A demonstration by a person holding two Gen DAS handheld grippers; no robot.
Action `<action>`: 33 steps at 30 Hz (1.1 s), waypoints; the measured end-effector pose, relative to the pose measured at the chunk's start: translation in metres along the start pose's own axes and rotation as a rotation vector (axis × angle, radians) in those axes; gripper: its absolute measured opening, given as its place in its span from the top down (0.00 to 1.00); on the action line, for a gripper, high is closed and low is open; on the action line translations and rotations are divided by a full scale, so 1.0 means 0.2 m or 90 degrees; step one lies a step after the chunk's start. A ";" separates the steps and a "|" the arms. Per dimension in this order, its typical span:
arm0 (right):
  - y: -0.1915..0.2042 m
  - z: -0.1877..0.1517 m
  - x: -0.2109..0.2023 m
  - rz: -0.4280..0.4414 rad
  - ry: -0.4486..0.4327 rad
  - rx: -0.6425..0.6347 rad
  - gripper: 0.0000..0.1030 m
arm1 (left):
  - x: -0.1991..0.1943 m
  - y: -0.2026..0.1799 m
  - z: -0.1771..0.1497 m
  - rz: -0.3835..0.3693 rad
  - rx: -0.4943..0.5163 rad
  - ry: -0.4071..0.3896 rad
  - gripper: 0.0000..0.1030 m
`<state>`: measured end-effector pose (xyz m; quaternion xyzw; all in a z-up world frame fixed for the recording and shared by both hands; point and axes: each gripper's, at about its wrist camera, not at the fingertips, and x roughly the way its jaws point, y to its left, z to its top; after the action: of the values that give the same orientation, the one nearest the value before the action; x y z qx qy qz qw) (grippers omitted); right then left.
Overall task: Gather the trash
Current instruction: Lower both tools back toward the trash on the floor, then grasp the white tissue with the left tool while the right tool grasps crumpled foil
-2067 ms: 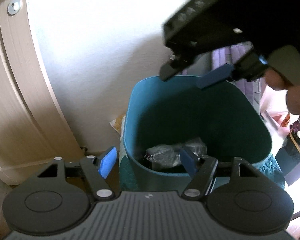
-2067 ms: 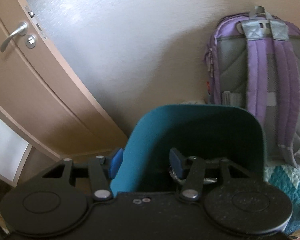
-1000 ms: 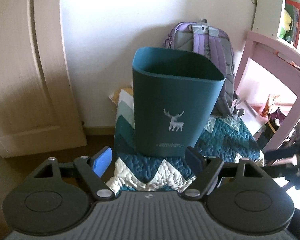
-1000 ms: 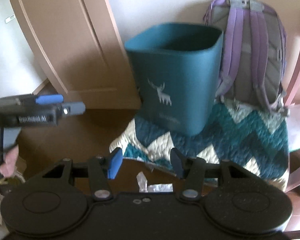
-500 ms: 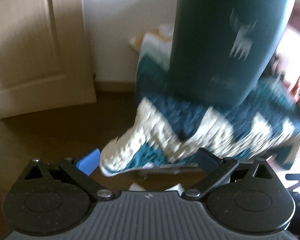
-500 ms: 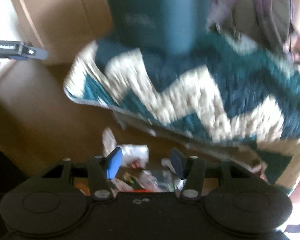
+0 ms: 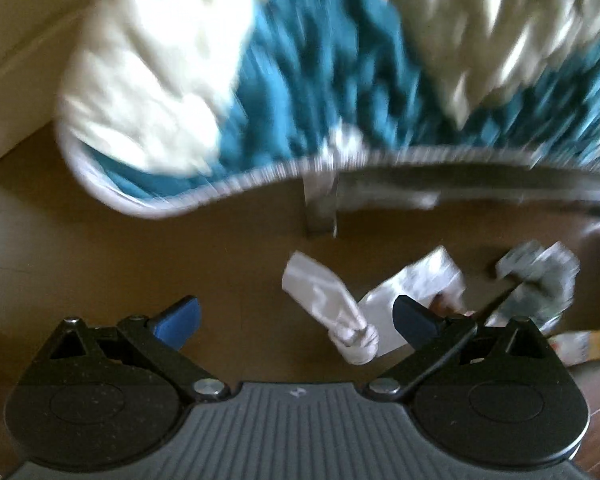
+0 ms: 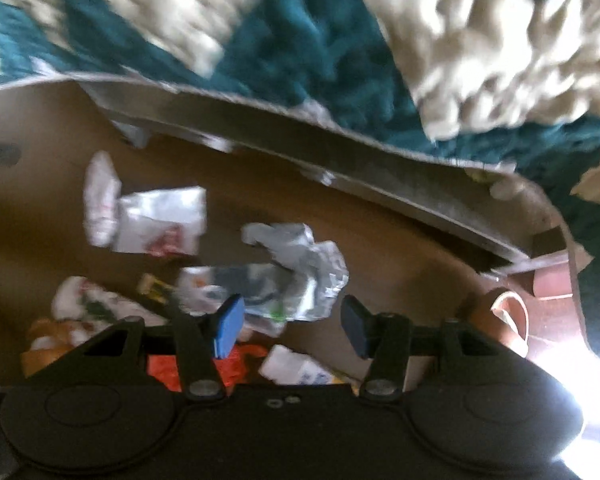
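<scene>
Trash lies scattered on the brown floor point(image 8: 400, 264) beside the teal-and-white quilt point(image 8: 320, 52): a crumpled silver wrapper point(image 8: 300, 264), a white wrapper point(image 7: 324, 300), an orange wrapper point(image 8: 160, 372). Print on them is too blurred to read. The left gripper point(image 7: 296, 316) and right gripper point(image 8: 292, 324) hover over it, jaws apart, empty.

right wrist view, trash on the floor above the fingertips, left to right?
White crumpled wrapper → white packet with red print → crinkled silver foil wrapper. Both grippers, left and right, are open and empty.
</scene>
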<state>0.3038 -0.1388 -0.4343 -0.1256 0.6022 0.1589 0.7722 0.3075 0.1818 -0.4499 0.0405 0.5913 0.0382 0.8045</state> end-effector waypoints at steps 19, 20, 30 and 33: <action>-0.18 0.11 0.69 0.002 0.088 0.174 0.49 | 0.75 -0.09 -0.13 -0.079 -0.063 0.174 0.03; -0.18 0.12 0.71 0.001 0.095 0.190 0.49 | 0.76 -0.09 -0.13 -0.080 -0.068 0.178 0.05; -0.21 0.13 0.80 0.017 0.120 0.249 0.65 | 0.80 -0.03 -0.16 -0.104 -0.133 0.211 0.55; -0.21 0.11 0.80 0.010 0.132 0.239 0.84 | 0.79 -0.03 -0.17 -0.103 -0.143 0.215 0.65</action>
<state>0.3768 -0.1540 -0.5839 0.0098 0.6985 0.0364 0.7147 0.3230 0.1938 -0.6103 -0.1042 0.7110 0.0453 0.6940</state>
